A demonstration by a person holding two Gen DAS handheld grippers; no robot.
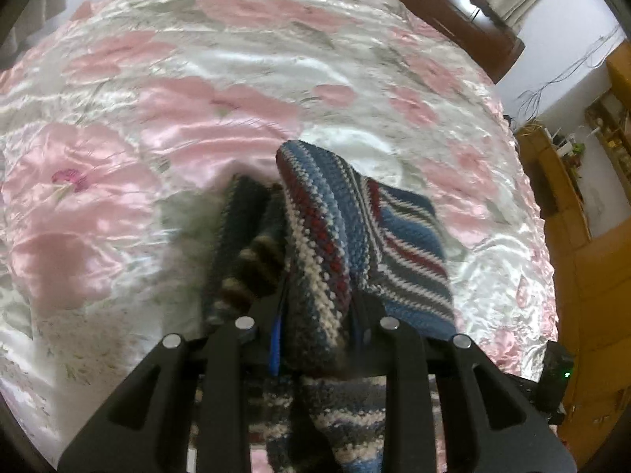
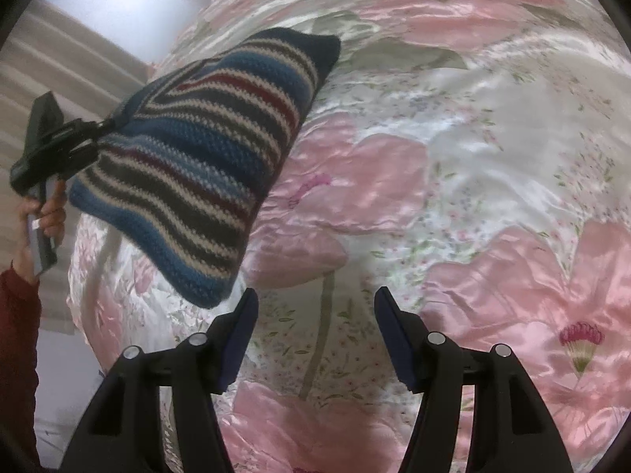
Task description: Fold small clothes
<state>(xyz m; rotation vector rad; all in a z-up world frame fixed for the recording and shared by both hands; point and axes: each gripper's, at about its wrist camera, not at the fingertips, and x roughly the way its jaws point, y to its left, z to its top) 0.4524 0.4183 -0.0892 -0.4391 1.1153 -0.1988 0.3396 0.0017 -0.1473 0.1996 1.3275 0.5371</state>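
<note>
Knitwear fills my left wrist view: the left gripper [image 1: 315,327] has its jaws closed hard on a bunched edge of the striped knit [image 1: 327,236], which rises between the fingers and drapes forward and down toward the bedspread [image 1: 157,98]. Some cloth also sags behind the jaws, below the camera, so I judge the hold to be on a gathered fold, not a clean corner. From the right wrist view I see that same knit [image 2: 197,157] hanging in the air above the bedspread [image 2: 473,177], pinched at its upper left edge by the left gripper [image 2: 106,124], with a hand [image 2: 43,213] on the handle below it and a red sleeve [image 2: 17,315] under that. The knit's low corner hangs just beyond my right gripper [image 2: 315,315], whose jaws stand wide apart and hold nothing. To do this step well, I would bring the right jaws to that low corner, take one layer only, then draw the two grips apart so the knit hangs flat before lowering it onto the bedspread. Grabbing while it swings risks catching a doubled layer.
</note>
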